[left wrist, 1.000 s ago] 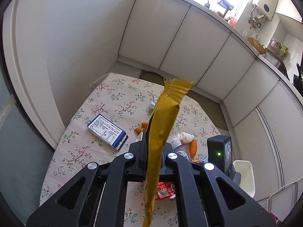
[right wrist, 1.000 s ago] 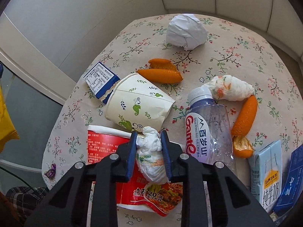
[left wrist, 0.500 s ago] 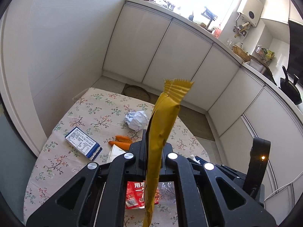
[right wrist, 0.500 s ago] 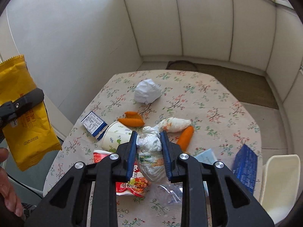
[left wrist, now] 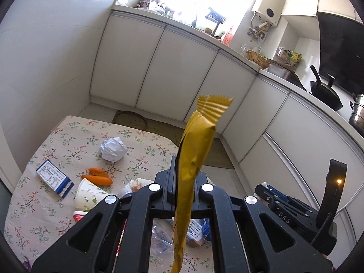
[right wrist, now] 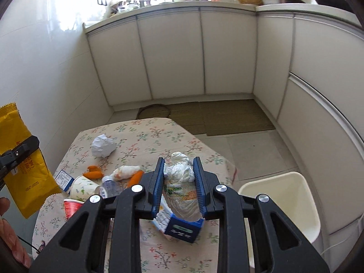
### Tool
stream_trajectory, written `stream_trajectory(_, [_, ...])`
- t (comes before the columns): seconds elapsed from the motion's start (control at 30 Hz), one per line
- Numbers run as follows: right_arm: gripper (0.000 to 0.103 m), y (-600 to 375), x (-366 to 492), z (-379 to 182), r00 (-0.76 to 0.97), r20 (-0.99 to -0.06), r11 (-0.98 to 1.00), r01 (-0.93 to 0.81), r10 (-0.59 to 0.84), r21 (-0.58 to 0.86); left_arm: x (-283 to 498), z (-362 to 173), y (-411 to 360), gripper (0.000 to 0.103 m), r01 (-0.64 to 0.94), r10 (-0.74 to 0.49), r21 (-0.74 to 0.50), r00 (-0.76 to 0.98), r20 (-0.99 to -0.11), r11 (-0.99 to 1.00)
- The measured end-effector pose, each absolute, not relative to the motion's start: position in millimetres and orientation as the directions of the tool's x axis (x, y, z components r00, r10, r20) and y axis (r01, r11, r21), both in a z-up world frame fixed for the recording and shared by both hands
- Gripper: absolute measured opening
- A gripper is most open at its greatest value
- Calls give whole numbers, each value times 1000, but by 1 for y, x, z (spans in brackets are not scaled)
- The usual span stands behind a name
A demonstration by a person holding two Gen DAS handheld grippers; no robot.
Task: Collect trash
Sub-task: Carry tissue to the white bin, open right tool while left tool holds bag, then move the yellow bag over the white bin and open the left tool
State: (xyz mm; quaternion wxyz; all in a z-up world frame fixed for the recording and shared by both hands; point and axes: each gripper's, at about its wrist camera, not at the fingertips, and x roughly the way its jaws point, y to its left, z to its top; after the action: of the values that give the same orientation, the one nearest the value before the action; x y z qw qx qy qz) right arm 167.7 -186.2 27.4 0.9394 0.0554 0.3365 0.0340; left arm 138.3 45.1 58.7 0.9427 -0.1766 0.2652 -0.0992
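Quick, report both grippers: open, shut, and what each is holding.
Left gripper: shut on the yellow wrapper.
Right gripper: shut on the crumpled white wrapper.

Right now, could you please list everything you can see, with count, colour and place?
table: one, floral cloth, below both grippers
yellow wrapper: one, held in left gripper
crumpled tissue wad: one, white, held in right gripper
paper ball: one, white, far side of table
paper cup: one, white with green leaves, lying on its side
orange peels: several, orange, mid-table
plastic bottle: one, clear, lying beside cup
small box: one, blue-white, table's left
dark blue carton: one, near edge
bin: one, cream, floor right of table
left gripper: shut
right gripper: shut
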Motion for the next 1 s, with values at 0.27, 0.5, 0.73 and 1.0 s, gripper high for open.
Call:
stream_trajectory(0.27, [26,-270,148,21,769,-636,979,172,-64,110,145,51,-12,6,182,-341,-347,811,-476,920])
stream_trajectory(0.5, [26,-337,139,-6,689,-698,929,357,-192,96,152,40,-57,6,236,-384,-334,773,-505,913])
stream_trajectory(0.73, [60,-381,130,-30,623,-749,886,450,-225,108,158,22,-110,6,320,-447,-315,702,-554,894])
stream_trajectory(1.0, [84,-425,102,-30,615,-723,844,529,-315,82,161,2,-164,7,410,-498,-290,625,-601,865])
